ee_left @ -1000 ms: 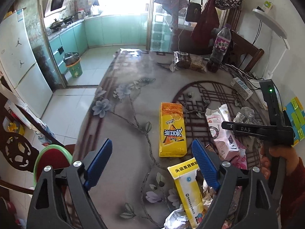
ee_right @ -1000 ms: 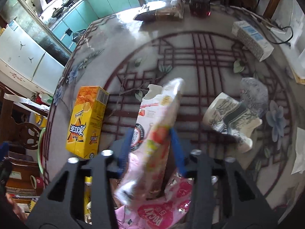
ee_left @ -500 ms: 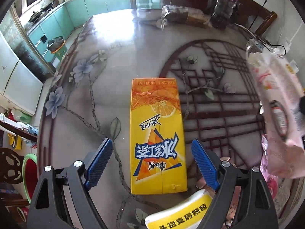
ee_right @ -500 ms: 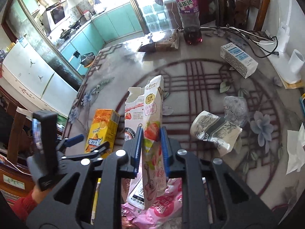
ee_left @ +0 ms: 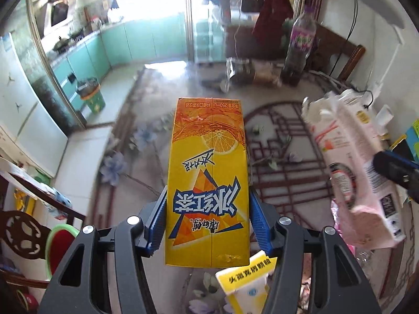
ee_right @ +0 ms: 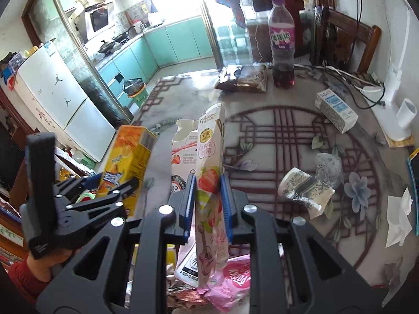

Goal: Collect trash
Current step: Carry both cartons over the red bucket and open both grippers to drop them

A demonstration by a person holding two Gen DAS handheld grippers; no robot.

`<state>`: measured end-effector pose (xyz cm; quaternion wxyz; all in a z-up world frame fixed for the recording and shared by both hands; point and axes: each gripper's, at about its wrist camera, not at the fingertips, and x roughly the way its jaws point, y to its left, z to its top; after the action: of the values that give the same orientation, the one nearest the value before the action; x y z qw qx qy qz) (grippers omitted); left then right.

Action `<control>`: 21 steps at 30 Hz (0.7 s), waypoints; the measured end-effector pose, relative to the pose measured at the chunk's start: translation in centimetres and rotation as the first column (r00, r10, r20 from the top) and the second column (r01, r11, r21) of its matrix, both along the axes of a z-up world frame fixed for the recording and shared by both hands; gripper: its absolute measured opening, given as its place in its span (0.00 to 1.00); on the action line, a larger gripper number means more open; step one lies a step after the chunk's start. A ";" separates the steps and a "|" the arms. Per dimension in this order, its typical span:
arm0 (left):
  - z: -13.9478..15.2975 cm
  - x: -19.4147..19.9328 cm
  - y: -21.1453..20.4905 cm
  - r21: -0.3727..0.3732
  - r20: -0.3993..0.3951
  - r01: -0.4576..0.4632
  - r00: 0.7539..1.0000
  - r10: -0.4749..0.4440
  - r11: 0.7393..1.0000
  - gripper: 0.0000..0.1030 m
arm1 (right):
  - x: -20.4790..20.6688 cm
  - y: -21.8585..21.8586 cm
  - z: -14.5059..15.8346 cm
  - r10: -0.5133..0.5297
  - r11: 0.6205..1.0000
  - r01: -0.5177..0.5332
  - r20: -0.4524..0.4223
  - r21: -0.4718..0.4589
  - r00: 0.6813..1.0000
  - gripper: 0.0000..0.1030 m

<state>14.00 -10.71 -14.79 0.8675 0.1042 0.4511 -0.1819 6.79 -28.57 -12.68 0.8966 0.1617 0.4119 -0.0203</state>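
My left gripper (ee_left: 208,219) is shut on a yellow-orange iced tea carton (ee_left: 208,180) and holds it above the table. The carton also shows in the right wrist view (ee_right: 125,159), left of my right gripper. My right gripper (ee_right: 208,204) is shut on a flattened pink-and-white strawberry carton (ee_right: 209,183) and holds it upright above a heap of wrappers. That carton shows at the right of the left wrist view (ee_left: 351,167).
On the patterned table (ee_right: 275,130) lie a crumpled paper cup (ee_right: 305,189), clear plastic (ee_right: 328,166), a small white-blue box (ee_right: 336,110), tissues (ee_right: 398,217), a snack bag (ee_right: 242,78) and a purple bottle (ee_right: 282,44). A yellow pack (ee_left: 248,285) and pink wrappers (ee_right: 230,282) lie close. A green bin (ee_left: 90,96) stands on the kitchen floor.
My left gripper has closed on the iced tea carton and lifted it off the table. My right gripper has lifted the pink strawberry carton higher.
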 end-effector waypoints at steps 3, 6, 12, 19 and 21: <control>2.6 -1.8 1.3 -0.019 0.043 -0.013 0.999 0.013 1.000 0.52 | -0.8 0.9 1.1 0.014 1.000 -0.014 0.027 0.001 1.000 0.19; 4.5 -3.4 2.4 -0.026 0.073 -0.014 0.997 0.016 1.000 0.53 | -1.7 1.8 2.2 0.025 1.000 -0.024 0.048 -0.005 0.999 0.19; 7.0 -6.3 5.5 -0.063 0.117 -0.032 0.992 0.040 0.998 0.53 | -3.7 4.3 4.6 0.034 0.999 -0.031 0.088 -0.030 0.996 0.19; 8.8 -8.2 10.5 -0.075 0.166 -0.089 0.981 0.100 0.993 0.53 | -4.9 8.5 6.6 0.066 0.997 -0.060 0.124 -0.051 0.990 0.19; 9.1 -8.5 12.5 -0.075 0.178 -0.110 0.976 0.122 0.991 0.53 | -4.7 10.4 6.9 0.087 0.995 -0.080 0.129 -0.059 0.988 0.19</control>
<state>5.52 1.82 -5.67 0.9172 0.0660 0.3690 -0.1350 2.05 -18.19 -5.77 0.9258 0.1213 0.3577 0.0172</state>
